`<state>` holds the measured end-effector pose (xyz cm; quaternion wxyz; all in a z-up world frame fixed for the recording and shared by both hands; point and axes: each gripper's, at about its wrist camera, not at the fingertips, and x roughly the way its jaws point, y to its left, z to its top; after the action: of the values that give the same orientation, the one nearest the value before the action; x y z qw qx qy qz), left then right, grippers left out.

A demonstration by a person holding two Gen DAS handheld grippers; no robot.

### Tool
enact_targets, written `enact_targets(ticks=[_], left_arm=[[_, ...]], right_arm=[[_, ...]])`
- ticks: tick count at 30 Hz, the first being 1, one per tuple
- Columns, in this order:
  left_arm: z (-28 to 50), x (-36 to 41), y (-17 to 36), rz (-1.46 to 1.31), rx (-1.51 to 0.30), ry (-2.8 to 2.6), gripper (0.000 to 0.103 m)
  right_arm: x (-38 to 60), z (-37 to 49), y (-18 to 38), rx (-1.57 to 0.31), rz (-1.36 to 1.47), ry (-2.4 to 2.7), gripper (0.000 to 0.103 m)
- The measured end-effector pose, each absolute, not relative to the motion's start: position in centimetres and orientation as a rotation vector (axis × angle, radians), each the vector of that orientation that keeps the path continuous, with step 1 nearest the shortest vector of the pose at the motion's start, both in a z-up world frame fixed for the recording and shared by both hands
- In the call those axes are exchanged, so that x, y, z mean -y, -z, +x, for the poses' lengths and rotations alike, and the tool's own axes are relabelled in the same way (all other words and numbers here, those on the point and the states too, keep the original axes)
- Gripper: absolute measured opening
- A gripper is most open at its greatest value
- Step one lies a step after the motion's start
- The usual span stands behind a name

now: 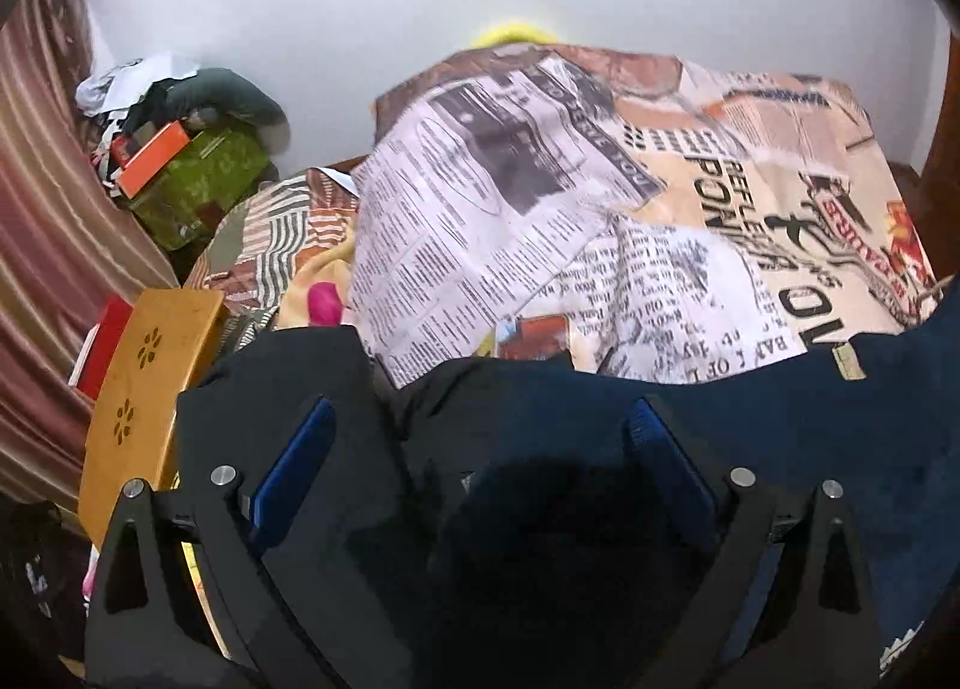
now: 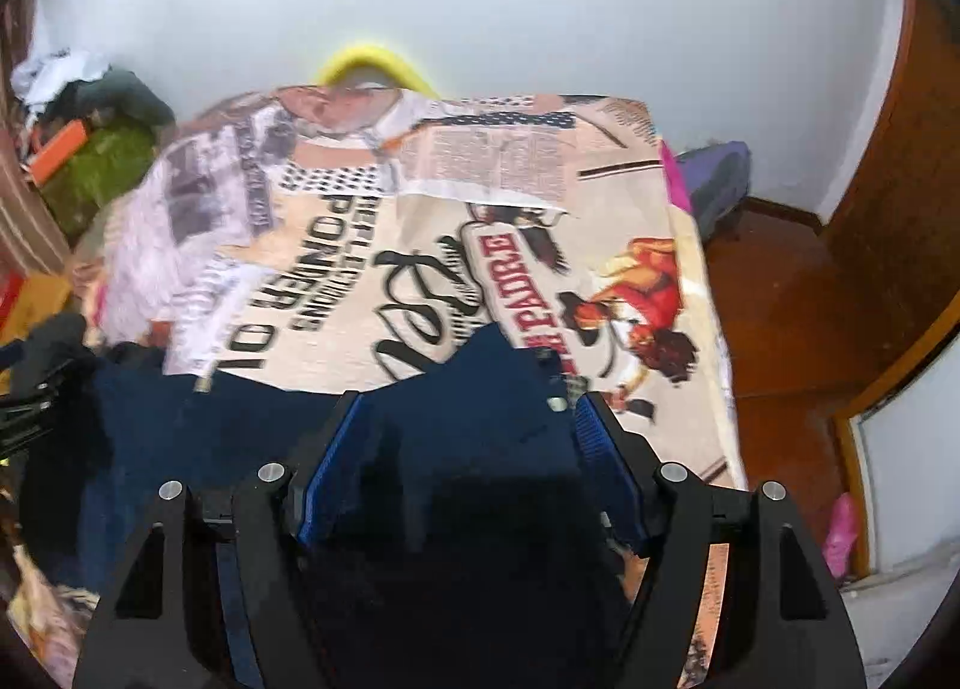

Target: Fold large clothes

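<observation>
Both claws, left claw (image 1: 480, 437) and right claw (image 2: 468, 437), stand open around the navy garment (image 2: 456, 389). I close squarely before lifting over the bed's newsprint-pattern bedsheet (image 2: 336, 245).

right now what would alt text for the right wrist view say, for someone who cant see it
The right gripper has dark navy fabric bunched between its blue fingers, over a bed spread printed like newspaper clippings. The garment trails left toward the other gripper at the frame edge. Behind are a white wall, a yellow object and a wooden floor.
</observation>
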<state>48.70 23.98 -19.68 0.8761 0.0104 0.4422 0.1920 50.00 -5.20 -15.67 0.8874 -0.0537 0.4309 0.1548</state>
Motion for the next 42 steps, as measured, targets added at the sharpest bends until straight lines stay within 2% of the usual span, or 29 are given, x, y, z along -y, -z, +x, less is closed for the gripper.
enact_targets(ticks=[12, 18, 24, 31, 35, 42], left_arm=[[40.8, -20.5, 23.5, -0.080, -0.997, -0.231, 0.100], [36.3, -21.8, 24.5, -0.113, -1.012, -0.278, 0.100], [32.0, -24.7, 24.1, -0.298, -1.011, -0.292, 0.100], [28.2, -26.5, 22.2, -0.362, -0.951, -0.368, 0.100], [26.4, -27.3, 21.9, -0.540, -0.893, -0.312, 0.100], [27.4, -25.8, 26.9, -0.866, -0.915, -0.155, 0.100]], right_arm=[[4.3, 43.1, 19.1, -0.964, -0.244, -0.468, 0.067], [7.0, 39.9, 18.6, -0.912, -0.254, -0.454, 0.068], [8.7, 37.6, 18.3, -0.927, -0.278, -0.423, 0.068], [9.9, 35.5, 17.0, -0.914, -0.282, -0.416, 0.068], [10.2, 34.9, 16.0, -0.892, -0.251, -0.418, 0.068], [9.7, 34.6, 15.9, -0.895, -0.195, -0.442, 0.068]])
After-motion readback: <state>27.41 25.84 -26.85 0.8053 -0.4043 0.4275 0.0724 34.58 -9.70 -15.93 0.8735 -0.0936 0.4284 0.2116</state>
